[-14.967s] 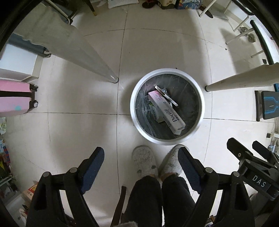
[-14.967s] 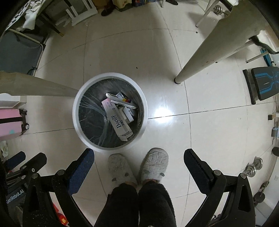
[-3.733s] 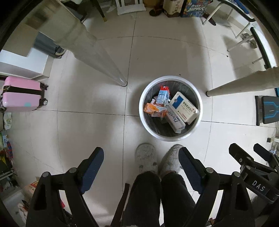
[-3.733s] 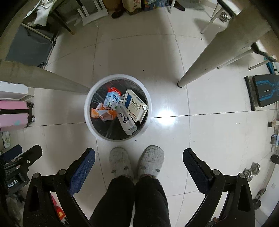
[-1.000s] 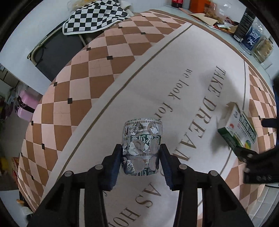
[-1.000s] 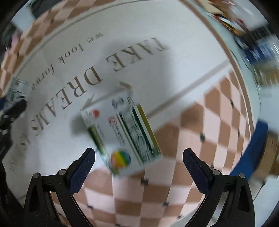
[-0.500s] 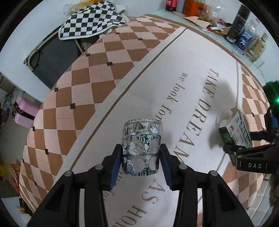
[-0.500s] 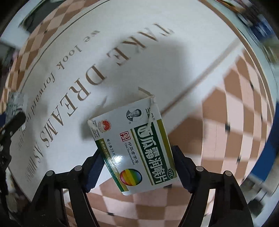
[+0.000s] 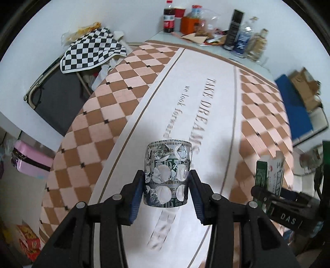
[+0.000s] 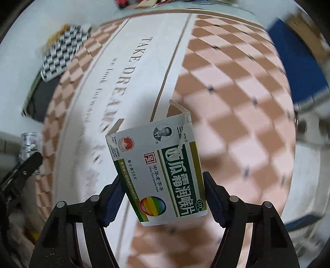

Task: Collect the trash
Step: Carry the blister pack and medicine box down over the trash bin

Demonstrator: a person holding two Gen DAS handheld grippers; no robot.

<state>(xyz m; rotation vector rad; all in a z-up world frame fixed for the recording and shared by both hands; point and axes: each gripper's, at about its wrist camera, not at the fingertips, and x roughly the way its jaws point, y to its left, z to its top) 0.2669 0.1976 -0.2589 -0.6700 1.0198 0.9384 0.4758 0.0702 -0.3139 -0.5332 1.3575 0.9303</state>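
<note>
My left gripper (image 9: 166,185) is shut on a curled silver foil blister pack (image 9: 168,175), held up above the table's patterned cloth (image 9: 216,103). The right gripper (image 10: 163,195) has a green and white medicine box (image 10: 160,171) with an open flap between its pads; the jaws are still closing and both pads press its sides. The box is clear of the cloth. In the left wrist view the box (image 9: 272,175) stands on edge at the far right, above the right gripper's body. The right wrist view shows the blister pack (image 10: 31,142) at the left edge.
Bottles (image 9: 169,18) and clutter stand at the table's far end. A checkered cloth (image 9: 92,47) lies over a chair at the left, with a pink suitcase (image 9: 31,162) on the floor below. A blue box (image 9: 295,107) sits at the right.
The right gripper closed on the medicine box, lifted it off the cloth and rolled it. The left gripper rose with the blister pack, so more of the table shows.
</note>
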